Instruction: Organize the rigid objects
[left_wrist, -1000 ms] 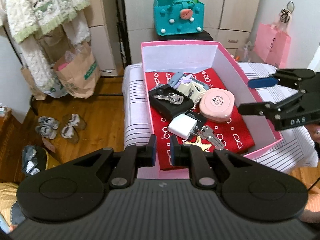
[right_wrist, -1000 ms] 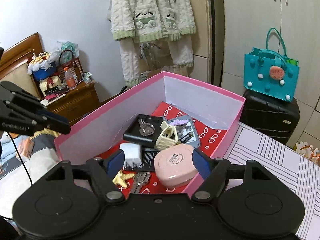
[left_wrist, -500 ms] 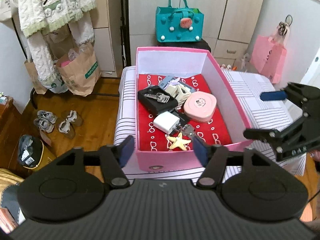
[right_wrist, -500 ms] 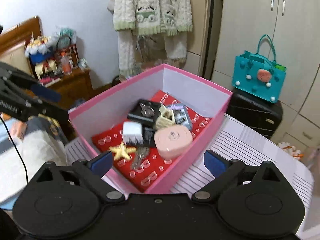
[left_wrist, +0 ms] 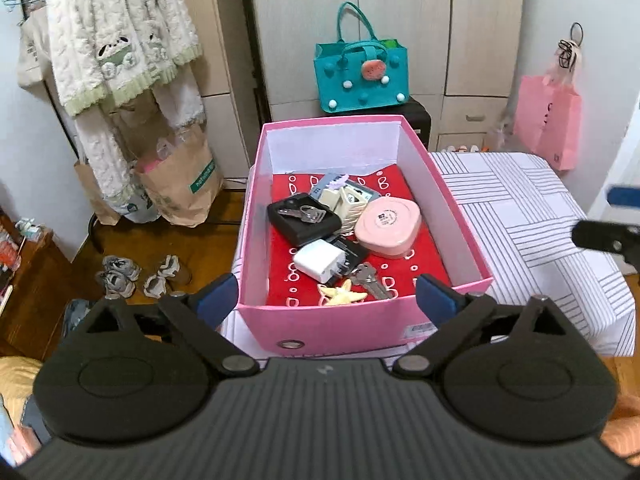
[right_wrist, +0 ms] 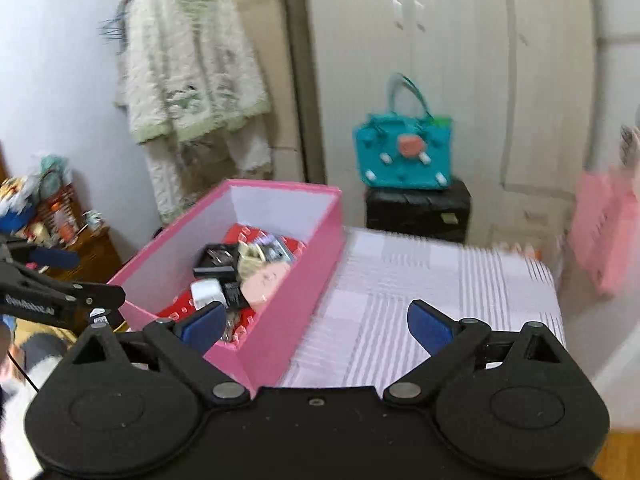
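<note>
Evidently the sorting is close to finished: the rigid objects, among them a white charger (left_wrist: 319,262), a pink case (left_wrist: 387,226), keys (left_wrist: 370,280), a black holder (left_wrist: 304,220) and a yellow starfish (left_wrist: 342,295), lie gathered on the red liner inside the pink box (left_wrist: 320,332), which sits at the left end of the striped surface (left_wrist: 520,208). Both the left gripper (left_wrist: 326,300) and the right gripper (right_wrist: 316,326) hang spread wide and empty, the left in front of the box, the right over its near corner and the bare cloth beside it. That stance probably suits hands with nothing left to carry, though the right view is too blurred to confirm stray items elsewhere.
</note>
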